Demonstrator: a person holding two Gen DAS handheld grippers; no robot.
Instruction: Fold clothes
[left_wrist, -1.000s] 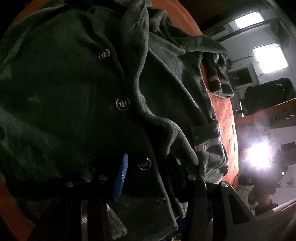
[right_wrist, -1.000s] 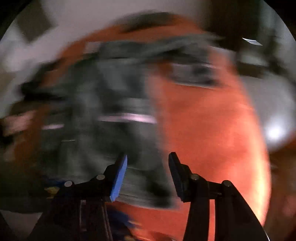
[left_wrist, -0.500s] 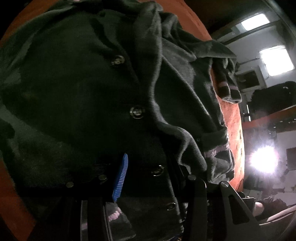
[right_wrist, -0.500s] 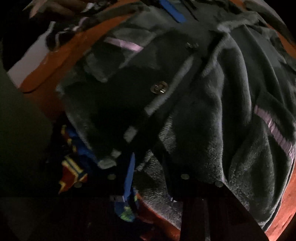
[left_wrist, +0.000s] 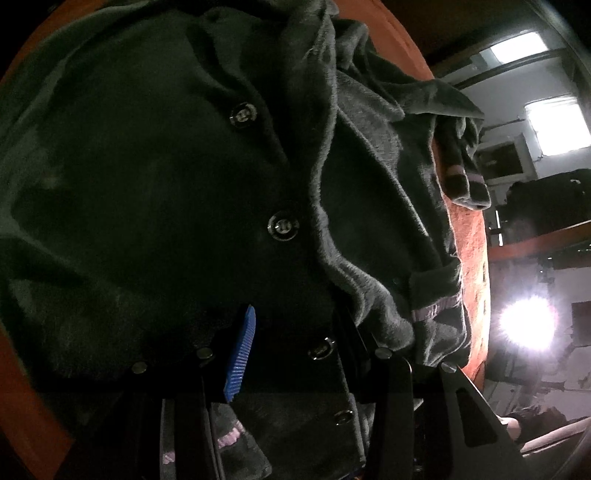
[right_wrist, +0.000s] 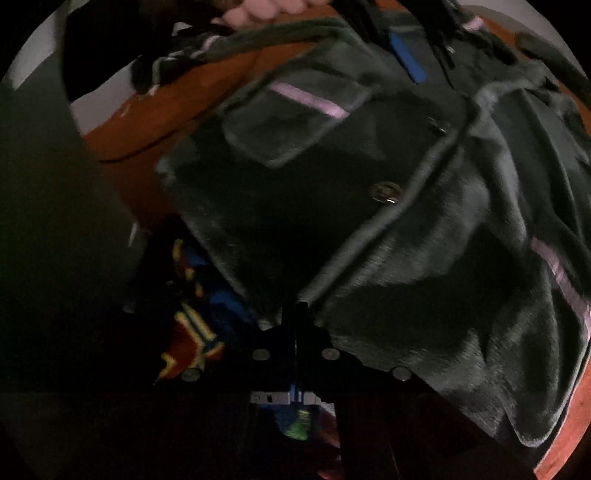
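The dark fleece cardigan (left_wrist: 207, 192) lies rumpled over the orange surface (left_wrist: 471, 236), its 2 front panels unbuttoned, while the left gripper (left_wrist: 291, 332) gapes above the placket and the right gripper (right_wrist: 295, 314) pinches the hem, presumably for straightening.

Right gripper (right_wrist: 295, 314) contact: jaws closed at the dark green cardigan (right_wrist: 424, 240) hem; whether fabric sits between them is lost in shadow.
Left gripper (left_wrist: 291, 332) right finger: black against black fabric, outline barely legible.
Hand (right_wrist: 266, 9): cut off by top edge.
Multicoloured cloth (right_wrist: 192, 325): partly hidden under cardigan, unidentifiable.
Right view: motion-blurred.
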